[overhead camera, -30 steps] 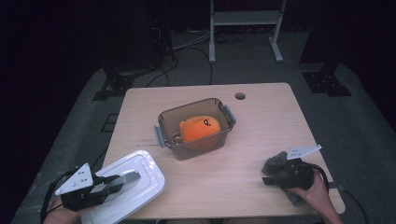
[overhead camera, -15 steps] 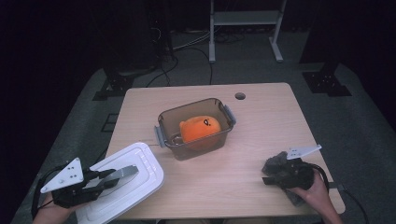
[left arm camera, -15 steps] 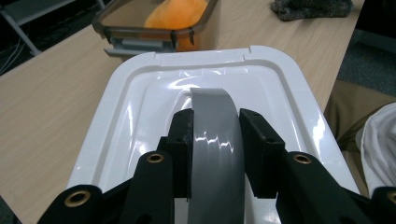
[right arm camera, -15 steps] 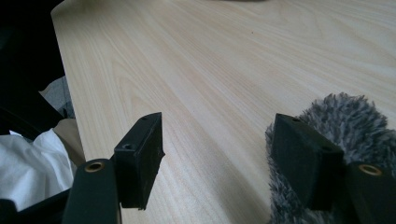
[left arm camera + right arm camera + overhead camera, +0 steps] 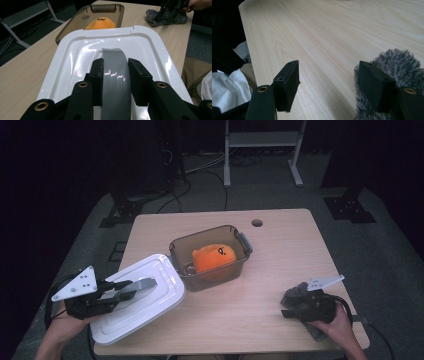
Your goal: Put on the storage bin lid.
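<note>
My left gripper (image 5: 127, 289) is shut on the grey handle (image 5: 145, 283) of a white lid (image 5: 125, 320). The lid hangs tilted above the table's front left, its far edge close to a clear brown container (image 5: 200, 240). An orange plush toy (image 5: 214, 257) lies inside the container. In the left gripper view the jaws clamp the handle (image 5: 116, 80) from both sides, with the lid (image 5: 125, 40), container (image 5: 75, 22) and toy (image 5: 101, 23) ahead. My right gripper (image 5: 290, 305) rests at the front right, open, nothing between its jaws (image 5: 329, 82).
A grey fuzzy object (image 5: 298, 291) lies by my right gripper, touching the outer side of one jaw (image 5: 397, 62). The wooden table (image 5: 280, 260) has a round hole (image 5: 257, 223) at the back. A white-legged stand (image 5: 262, 150) is on the floor beyond.
My left gripper has lifted the lid off the table and carried it toward the container. The right gripper has stayed put.
</note>
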Demonstrator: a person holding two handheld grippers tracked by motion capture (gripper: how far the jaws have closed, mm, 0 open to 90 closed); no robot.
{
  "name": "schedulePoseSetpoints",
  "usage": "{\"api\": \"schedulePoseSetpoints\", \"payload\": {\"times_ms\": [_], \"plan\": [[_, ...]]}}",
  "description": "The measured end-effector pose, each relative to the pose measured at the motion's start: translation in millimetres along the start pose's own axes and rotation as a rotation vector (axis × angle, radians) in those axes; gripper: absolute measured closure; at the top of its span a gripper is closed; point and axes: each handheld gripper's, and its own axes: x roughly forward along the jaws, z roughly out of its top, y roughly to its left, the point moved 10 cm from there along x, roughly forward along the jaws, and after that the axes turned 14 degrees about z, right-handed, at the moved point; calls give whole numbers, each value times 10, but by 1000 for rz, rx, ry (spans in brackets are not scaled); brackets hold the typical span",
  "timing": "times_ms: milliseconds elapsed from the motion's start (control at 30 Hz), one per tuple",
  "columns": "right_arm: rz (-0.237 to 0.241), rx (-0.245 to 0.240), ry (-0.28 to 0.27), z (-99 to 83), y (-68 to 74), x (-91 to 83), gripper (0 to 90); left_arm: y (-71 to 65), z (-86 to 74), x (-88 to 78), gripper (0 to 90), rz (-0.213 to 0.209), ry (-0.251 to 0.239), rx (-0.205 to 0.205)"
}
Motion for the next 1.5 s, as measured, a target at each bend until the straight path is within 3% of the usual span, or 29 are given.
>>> {"api": "schedulePoseSetpoints", "payload": {"times_ms": [133, 367, 600, 933, 1100, 1500], "plan": [[1, -1, 2, -2, 3, 0, 331, 26, 139, 115, 666, -11, -4, 20], [2, -3, 3, -1, 3, -1, 331, 77, 375, 305, 667, -38, -32, 13], [4, -4, 3, -1, 2, -4, 332, 49, 582, 574, 667, -70, -35, 38], [7, -4, 0, -8, 10, -21, 332, 75, 776, 921, 667, -94, -17, 54], [9, -5, 1, -9, 14, -16, 331, 78, 862, 1011, 667, -110, -35, 53], [13, 2, -3, -16, 5, -17, 332, 65, 989, 1314, 667, -135, -20, 94]]}}
